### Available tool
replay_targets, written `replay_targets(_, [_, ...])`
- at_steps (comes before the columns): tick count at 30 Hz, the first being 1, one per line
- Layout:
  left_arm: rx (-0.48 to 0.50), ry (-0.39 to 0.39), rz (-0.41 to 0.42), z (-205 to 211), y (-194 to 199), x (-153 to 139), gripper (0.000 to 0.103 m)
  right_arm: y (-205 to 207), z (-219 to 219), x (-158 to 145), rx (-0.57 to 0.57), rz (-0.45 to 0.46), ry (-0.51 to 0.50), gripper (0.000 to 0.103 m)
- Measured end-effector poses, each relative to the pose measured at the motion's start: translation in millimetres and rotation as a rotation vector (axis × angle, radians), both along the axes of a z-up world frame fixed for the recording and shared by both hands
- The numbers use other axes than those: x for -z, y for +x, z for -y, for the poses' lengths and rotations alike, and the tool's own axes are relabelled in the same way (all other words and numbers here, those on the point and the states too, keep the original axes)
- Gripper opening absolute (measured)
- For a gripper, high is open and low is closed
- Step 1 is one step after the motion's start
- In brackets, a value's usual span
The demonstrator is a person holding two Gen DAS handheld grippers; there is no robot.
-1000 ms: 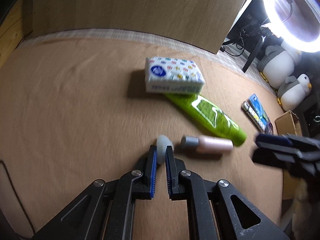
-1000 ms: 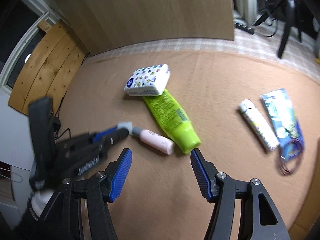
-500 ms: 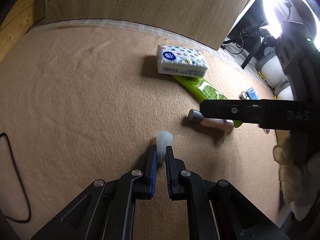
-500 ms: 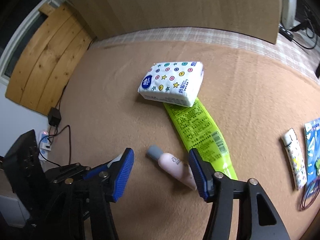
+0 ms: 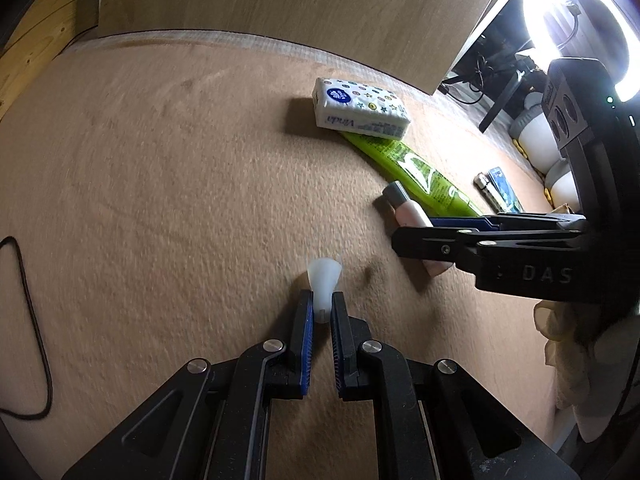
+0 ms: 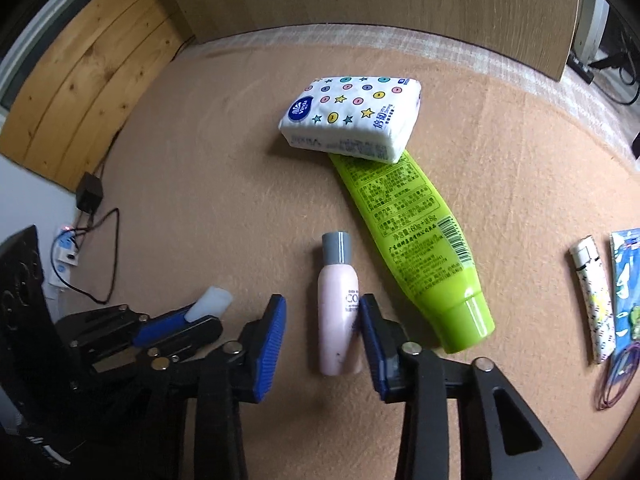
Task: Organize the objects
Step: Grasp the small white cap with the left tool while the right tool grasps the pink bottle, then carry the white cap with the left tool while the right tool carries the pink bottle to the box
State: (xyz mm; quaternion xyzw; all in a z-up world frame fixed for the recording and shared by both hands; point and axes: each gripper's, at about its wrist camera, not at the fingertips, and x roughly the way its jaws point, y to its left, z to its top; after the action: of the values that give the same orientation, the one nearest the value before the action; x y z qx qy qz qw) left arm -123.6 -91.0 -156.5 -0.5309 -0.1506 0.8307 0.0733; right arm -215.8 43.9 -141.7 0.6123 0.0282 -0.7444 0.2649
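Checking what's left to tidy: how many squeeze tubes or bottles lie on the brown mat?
2. The pink bottle lies between the right gripper's jaws; the green tube lies beside it, its far end under the tissue pack.

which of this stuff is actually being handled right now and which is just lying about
In hand:
- white cap, in the left gripper
- pink bottle, between the closing right gripper jaws

Lying about:
- tissue pack
- green tube
- lighter
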Motion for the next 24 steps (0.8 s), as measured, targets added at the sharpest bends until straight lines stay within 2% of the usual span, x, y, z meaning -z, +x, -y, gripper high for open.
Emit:
replay_targets(3, [0.000,0.000,0.001,-1.4,3.8,-0.9,0.009,3.5,-0.4,-0.2,0.007,-0.030,0.037,0.019])
replay_targets(16, [0.009,0.001,-0.004,-15.0,23.7,-8.1,0.009,48.5,-21.8,-3.8,0.037,-0.032,0.010,0.019])
replay_targets(24, [0.040,0.010,-0.025,-37.4,34.1,-25.8,0.009,83.4,-69.1,-17.4,0.119,-0.049,-0.055,0.019])
